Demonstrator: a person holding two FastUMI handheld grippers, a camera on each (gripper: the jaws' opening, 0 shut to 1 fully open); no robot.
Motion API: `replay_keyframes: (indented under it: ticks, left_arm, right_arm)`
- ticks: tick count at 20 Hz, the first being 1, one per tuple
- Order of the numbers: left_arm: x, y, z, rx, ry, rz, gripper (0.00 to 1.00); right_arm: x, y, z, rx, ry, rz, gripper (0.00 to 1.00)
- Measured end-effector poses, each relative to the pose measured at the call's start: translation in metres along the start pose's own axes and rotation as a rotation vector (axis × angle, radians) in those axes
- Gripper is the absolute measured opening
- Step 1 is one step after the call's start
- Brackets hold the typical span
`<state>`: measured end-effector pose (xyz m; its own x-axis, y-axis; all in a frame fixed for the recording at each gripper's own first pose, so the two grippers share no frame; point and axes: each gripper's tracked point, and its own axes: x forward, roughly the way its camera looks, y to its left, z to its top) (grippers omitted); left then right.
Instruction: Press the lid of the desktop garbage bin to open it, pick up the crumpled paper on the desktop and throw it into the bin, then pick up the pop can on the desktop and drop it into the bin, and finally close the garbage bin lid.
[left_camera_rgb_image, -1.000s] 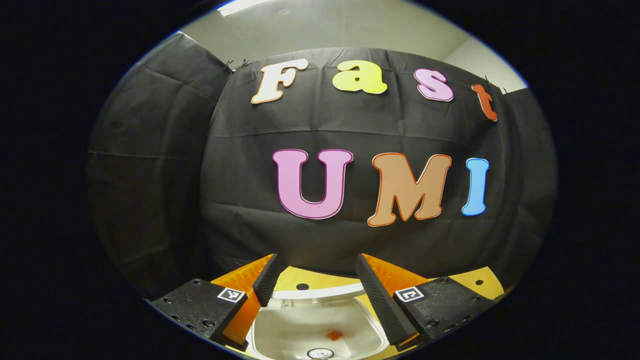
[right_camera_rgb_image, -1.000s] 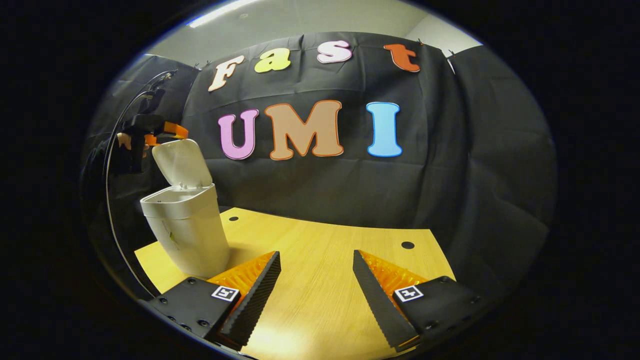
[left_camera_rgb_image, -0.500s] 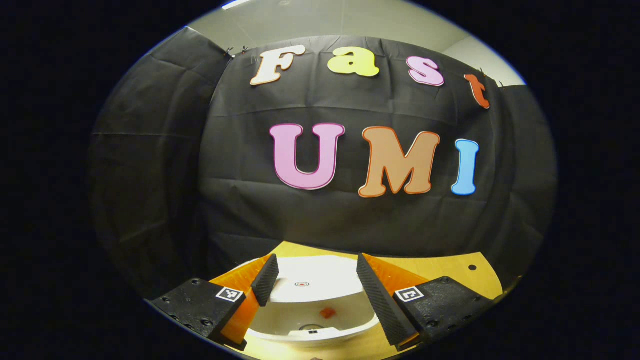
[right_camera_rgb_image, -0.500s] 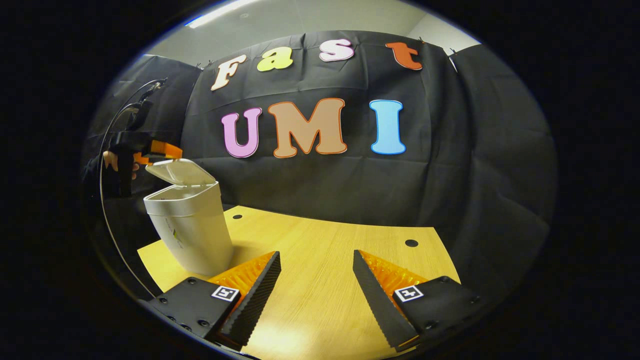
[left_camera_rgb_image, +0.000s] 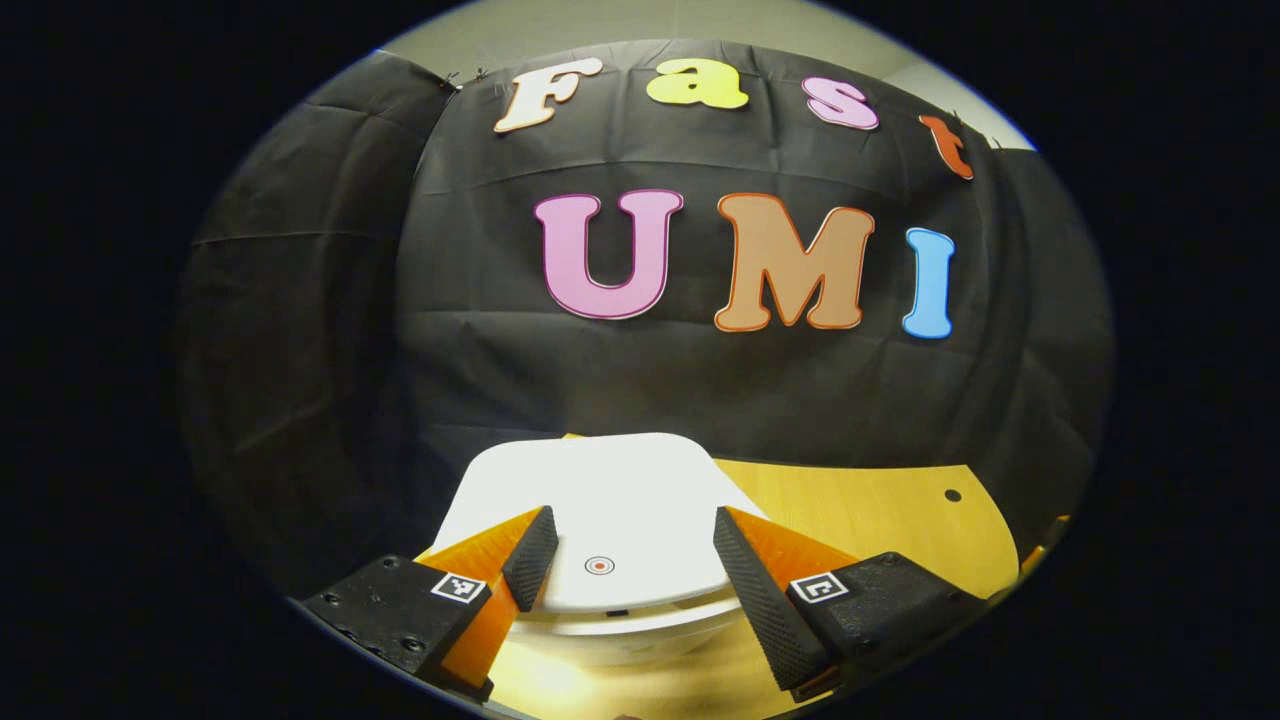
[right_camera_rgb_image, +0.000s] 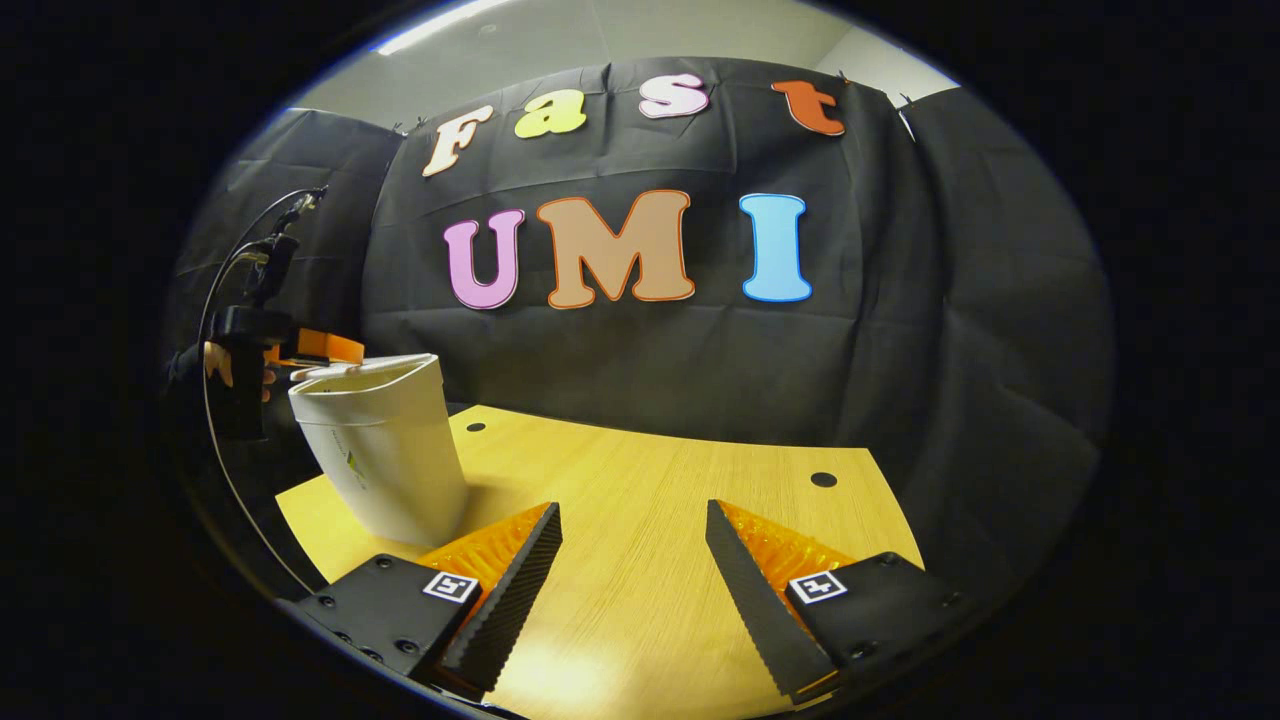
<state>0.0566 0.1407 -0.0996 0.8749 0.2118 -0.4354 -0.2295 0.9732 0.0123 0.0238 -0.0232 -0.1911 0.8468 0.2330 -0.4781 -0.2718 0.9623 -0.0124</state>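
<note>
The white desktop bin (right_camera_rgb_image: 385, 450) stands at the left end of the wooden table (right_camera_rgb_image: 640, 500), its lid (right_camera_rgb_image: 365, 368) lying down flat on the rim. In the left gripper view the white lid (left_camera_rgb_image: 600, 500) with a small round mark lies right under my left gripper (left_camera_rgb_image: 630, 545), which is open, fingers resting on or just above the lid. The right gripper view shows that left gripper (right_camera_rgb_image: 315, 350), held by a hand (right_camera_rgb_image: 215, 365), at the lid's near-left edge. My right gripper (right_camera_rgb_image: 632, 545) hovers open over bare tabletop with nothing between its fingers.
Two small round holes (right_camera_rgb_image: 823, 479) sit in the tabletop near its far edge. Black cloth walls close the table in at the back and on both sides. A thin cable (right_camera_rgb_image: 215, 300) arcs down behind the left gripper.
The lid has swung from upright down onto the bin's rim, hiding the inside. My left gripper went down with it. The right gripper has stayed in place.
</note>
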Motion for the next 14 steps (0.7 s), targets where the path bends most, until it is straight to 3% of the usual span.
replay_keyframes:
  ticks: [1,5,7,10,14]
  left_arm:
    - [-0.001,0.000,-0.011,-0.005,0.040,0.004,0.95]
    - [-0.002,-0.001,-0.014,-0.032,-0.015,-0.010,0.95]
    - [0.000,-0.001,-0.003,0.027,-0.097,-0.015,0.96]
    - [-0.005,-0.002,0.000,0.042,-0.128,0.016,0.94]
    - [-0.058,-0.048,0.035,0.027,-0.293,-0.019,0.93]
  right_arm:
    - [0.000,0.000,-0.002,0.001,0.003,-0.002,0.97]
    - [-0.006,-0.006,-0.010,0.021,0.006,-0.004,0.97]
    - [-0.011,-0.011,-0.012,0.039,0.001,0.005,1.00]
    - [-0.020,-0.026,-0.003,0.057,-0.034,0.020,0.97]
    - [-0.037,-0.040,0.023,0.065,-0.118,0.043,0.98]
